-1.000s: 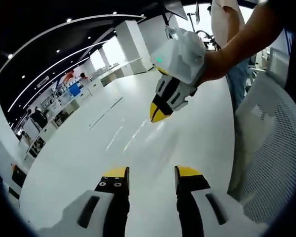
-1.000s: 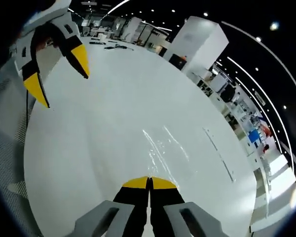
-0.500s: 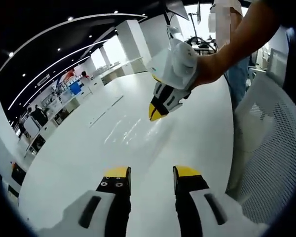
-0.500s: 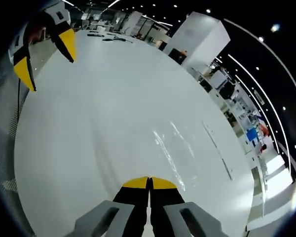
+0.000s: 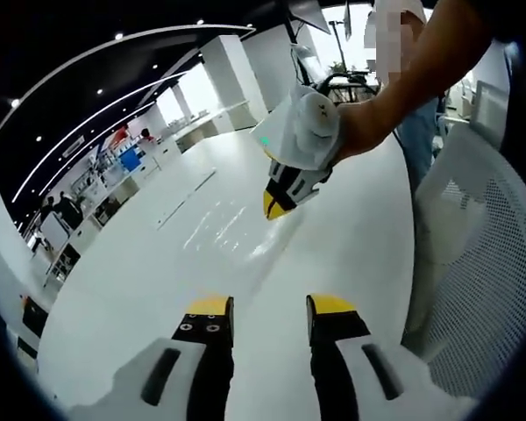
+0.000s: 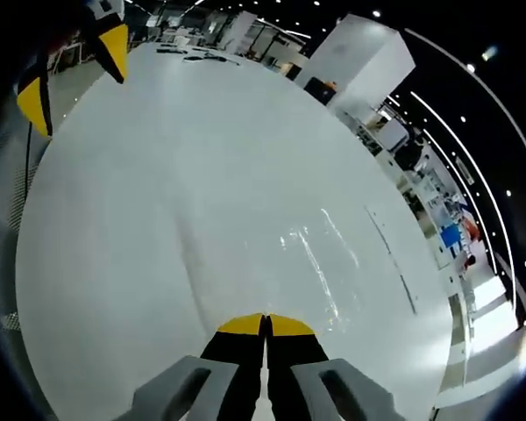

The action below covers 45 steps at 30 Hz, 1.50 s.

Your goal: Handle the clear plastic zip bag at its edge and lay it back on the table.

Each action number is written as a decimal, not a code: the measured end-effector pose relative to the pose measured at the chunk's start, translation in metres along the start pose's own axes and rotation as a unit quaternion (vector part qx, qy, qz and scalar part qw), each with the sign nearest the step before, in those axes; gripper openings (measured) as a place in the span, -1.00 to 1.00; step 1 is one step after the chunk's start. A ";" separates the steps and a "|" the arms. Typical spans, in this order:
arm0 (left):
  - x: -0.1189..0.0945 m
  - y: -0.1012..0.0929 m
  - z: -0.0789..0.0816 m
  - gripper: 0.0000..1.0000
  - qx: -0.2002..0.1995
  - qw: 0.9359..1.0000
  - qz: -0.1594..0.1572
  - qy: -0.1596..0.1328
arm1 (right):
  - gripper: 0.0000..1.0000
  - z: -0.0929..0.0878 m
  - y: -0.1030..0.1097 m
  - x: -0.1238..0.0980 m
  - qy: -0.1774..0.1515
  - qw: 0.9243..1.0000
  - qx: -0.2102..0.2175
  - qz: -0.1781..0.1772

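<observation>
Clear zip bag (image 6: 320, 263) lifted further; right gripper (image 6: 265, 321) fingers stay clamped.

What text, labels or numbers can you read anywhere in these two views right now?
None readable.
The clear zip bag on the white table shows no print.
The left gripper and right gripper carry no legible markings.
Background signage is too small and blurred.

No words, numbers, brands or signs could be read in either view — nothing was printed on the white table (image 6: 202, 175), and the far shelves and counters were too small and blurry to show any letters.
</observation>
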<state>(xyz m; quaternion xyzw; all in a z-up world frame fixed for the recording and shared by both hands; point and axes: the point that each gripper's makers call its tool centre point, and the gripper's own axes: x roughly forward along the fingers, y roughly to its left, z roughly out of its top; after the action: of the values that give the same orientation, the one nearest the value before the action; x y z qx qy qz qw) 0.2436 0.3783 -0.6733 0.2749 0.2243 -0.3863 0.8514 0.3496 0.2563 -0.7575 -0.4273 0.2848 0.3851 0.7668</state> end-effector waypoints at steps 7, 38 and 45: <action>-0.001 -0.001 -0.003 -0.39 -0.004 1.000 0.000 0.002 | -1.00 -0.004 0.002 0.001 0.006 1.000 0.019 0.012; -0.006 -0.005 -0.024 -0.03 -0.066 0.997 0.016 0.040 | 0.01 -0.001 0.019 -0.040 -0.074 0.983 0.153 0.065; -0.003 -0.004 -0.031 0.04 -0.103 0.994 0.014 0.044 | 0.37 -0.004 0.014 -0.056 -0.111 0.979 0.165 0.044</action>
<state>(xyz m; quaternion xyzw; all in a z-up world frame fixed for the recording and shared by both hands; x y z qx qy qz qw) 0.2336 0.3970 -0.6958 0.2052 0.2969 -0.3369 0.8696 0.3073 0.2378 -0.7226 -0.2367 0.2759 0.4109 0.8361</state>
